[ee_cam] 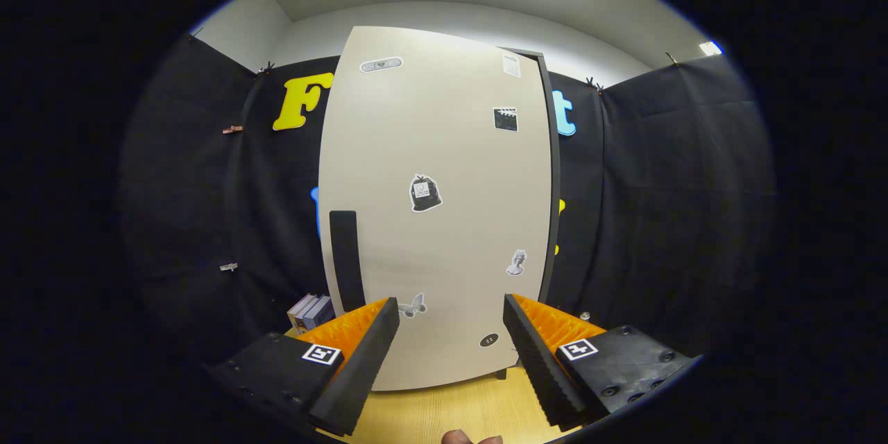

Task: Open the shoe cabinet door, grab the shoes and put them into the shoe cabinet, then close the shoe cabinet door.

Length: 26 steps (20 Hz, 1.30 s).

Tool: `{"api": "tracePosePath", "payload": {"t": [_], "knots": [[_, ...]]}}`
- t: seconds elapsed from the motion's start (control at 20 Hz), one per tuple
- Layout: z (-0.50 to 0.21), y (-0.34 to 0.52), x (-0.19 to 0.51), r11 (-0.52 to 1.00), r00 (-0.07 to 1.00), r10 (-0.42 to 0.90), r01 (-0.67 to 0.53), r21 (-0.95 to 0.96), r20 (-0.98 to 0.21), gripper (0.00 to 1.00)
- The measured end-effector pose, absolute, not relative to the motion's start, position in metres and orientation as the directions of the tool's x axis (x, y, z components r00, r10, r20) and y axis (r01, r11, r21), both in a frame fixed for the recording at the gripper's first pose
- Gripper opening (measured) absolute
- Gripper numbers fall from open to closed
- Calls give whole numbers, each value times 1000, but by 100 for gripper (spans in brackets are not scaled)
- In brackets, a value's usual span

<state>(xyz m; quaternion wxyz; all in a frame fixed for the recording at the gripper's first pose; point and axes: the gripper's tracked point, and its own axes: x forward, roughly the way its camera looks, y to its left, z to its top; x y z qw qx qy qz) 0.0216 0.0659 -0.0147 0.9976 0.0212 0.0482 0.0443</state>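
Two fingers of the gripper (451,333) stand wide apart and hold nothing; between them I see only the pale door (437,173) of the shoe cabinet and a strip of the wooden table (444,409) below it.

The door lies flat against the cabinet, so it is closed at this moment. This fits two stages: the door waits to be opened, or the shoes are already inside and the door is shut again. I see no shoes here, so I cannot decide between them.

If the door must be opened, I judge the important point is the dark handle (347,260), a tall narrow bar near the door's left edge. A good grip would take the bar between both fingers, near its middle, with the fingers square to it (a grip at the end may slip). The hinges seem to be on the right side, where a dark cabinet edge (551,173) shows, so the pull should follow a curve around that side, not a straight line.

The handle is ahead of the fingers, a little above the tip of the left finger and to its left, not between the fingers. Several stickers (424,193) are on the door. Some books (312,311) stand beside the cabinet, beyond the left finger.
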Motion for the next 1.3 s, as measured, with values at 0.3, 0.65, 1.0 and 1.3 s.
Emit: {"api": "tracePosePath", "payload": {"t": [0.3, 0.65, 1.0, 1.3], "knots": [[-20, 63, 20, 995, 991, 94, -89, 48, -98, 98], [-24, 61, 18, 995, 990, 92, -86, 55, -109, 98], [-24, 59, 19, 995, 990, 85, -79, 55, -115, 98], [-26, 56, 19, 995, 989, 79, -71, 64, -125, 98]]}}
